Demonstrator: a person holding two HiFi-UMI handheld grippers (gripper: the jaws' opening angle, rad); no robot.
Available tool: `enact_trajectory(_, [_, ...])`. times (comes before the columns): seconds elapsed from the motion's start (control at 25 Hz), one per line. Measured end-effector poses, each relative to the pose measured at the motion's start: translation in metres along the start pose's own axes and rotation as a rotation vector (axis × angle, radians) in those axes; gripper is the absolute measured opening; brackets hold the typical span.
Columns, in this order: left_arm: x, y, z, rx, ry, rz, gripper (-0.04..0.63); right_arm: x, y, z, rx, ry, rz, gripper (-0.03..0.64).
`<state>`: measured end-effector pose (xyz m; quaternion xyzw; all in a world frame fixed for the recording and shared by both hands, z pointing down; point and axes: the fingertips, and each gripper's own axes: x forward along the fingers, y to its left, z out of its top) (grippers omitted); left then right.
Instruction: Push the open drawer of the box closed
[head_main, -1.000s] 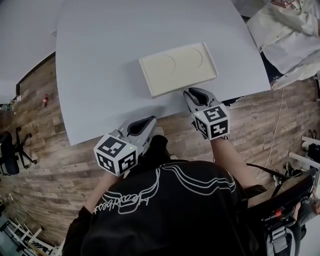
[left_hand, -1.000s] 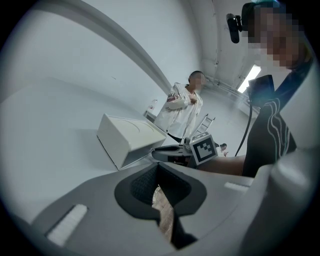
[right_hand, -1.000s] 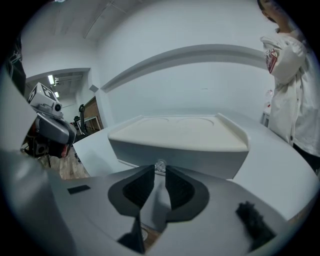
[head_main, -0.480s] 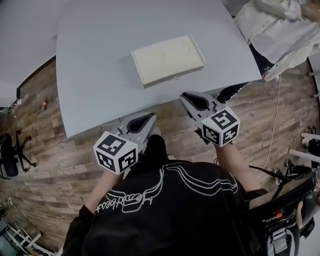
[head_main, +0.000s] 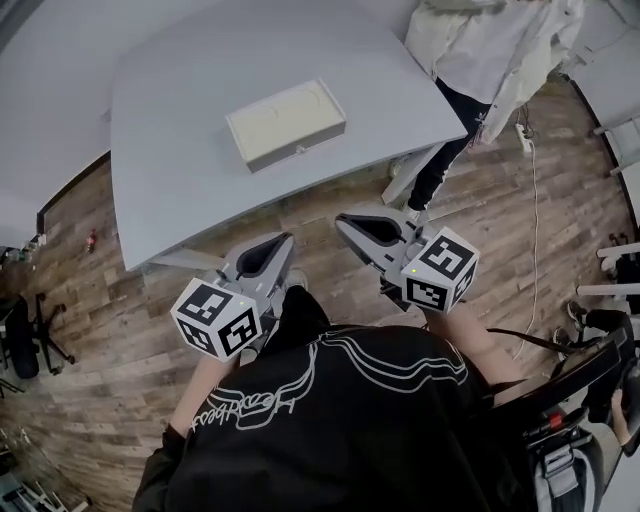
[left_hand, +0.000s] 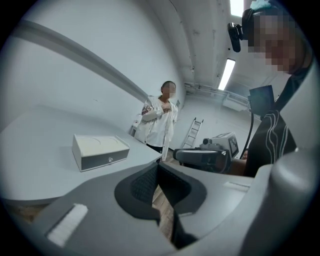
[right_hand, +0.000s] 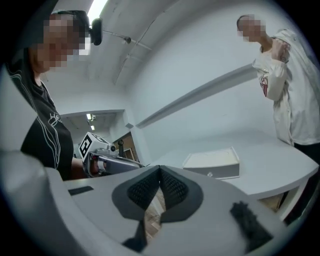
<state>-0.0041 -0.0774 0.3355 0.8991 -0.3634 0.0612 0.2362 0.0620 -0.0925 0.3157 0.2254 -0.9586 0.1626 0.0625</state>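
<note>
The head camera is looking steeply down from above, standing well back from the box (head_main: 287, 124) on its drawer side. The left gripper (head_main: 283, 243) camera is looking low along its jaws, framing the box left of centre. The right gripper (head_main: 345, 222) camera is framing it right of centre. All three views are sharing the box, and each gripper view is also catching the other gripper.

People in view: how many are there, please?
2: one in a black shirt, lowest in the head view; one in a white jacket by the table's right edge. Others may be off-camera.
</note>
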Motion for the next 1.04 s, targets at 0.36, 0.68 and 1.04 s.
enact_trajectory(0.36, [-0.014,-0.045,0.008,0.062,-0.029,-0.014,0.008,-0.034,0.024,-0.001,-0.014,-0.030,-0.010,0.009])
enact_trajectory(0.68, [-0.012,-0.054,0.011,0.076,-0.028,-0.015,0.008,-0.039,0.027,-0.002,-0.051,-0.015,-0.023,0.009])
enact_trajectory(1.04, [-0.021,-0.056,0.009,0.076,-0.035,0.000,0.008,-0.040,0.033,-0.005,-0.030,-0.031,-0.014,0.009])
